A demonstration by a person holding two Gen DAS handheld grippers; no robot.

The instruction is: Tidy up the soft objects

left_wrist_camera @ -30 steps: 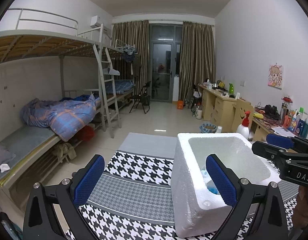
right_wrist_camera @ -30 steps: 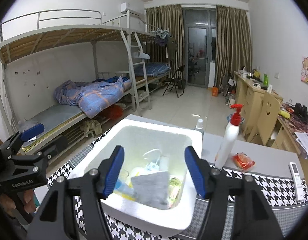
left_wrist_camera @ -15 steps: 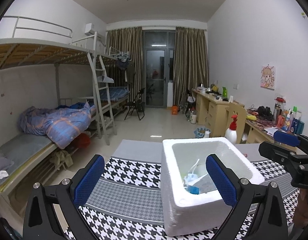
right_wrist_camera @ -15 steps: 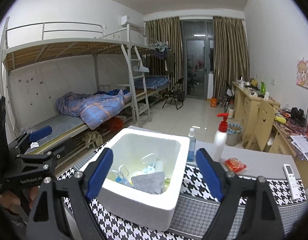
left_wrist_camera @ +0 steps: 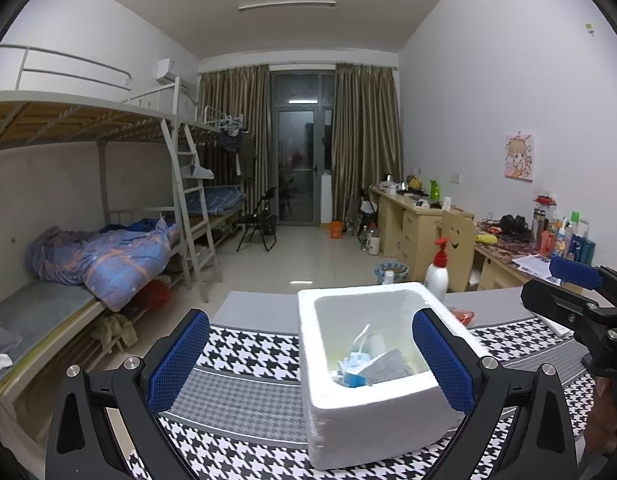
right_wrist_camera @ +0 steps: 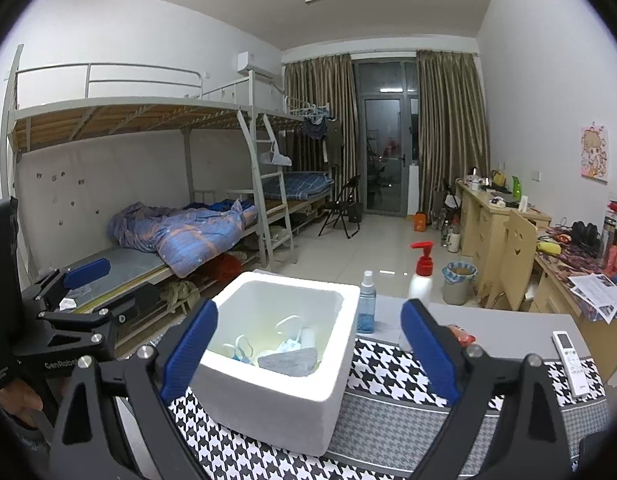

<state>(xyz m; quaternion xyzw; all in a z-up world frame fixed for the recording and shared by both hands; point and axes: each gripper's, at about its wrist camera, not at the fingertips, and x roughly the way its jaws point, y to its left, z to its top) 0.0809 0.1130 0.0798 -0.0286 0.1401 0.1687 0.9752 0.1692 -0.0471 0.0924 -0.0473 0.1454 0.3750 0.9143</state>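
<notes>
The counter with its houndstooth cloth carries the white foam box, sitting dead centre. Grey folded cloth and face masks now lie inside at 6 o'clock. The right claw has just spread wide and backed off empty, so that drop looks done. The left claw hovers released at 9, both tilted slightly down.

I see a white foam box, matt and grainy, on my surface's woven houndstooth cloth. Inside lies a soft grey cloth. My fingers carry textured blue rubber pads on matt black plastic. Glossy floor tiles reflect light.
</notes>
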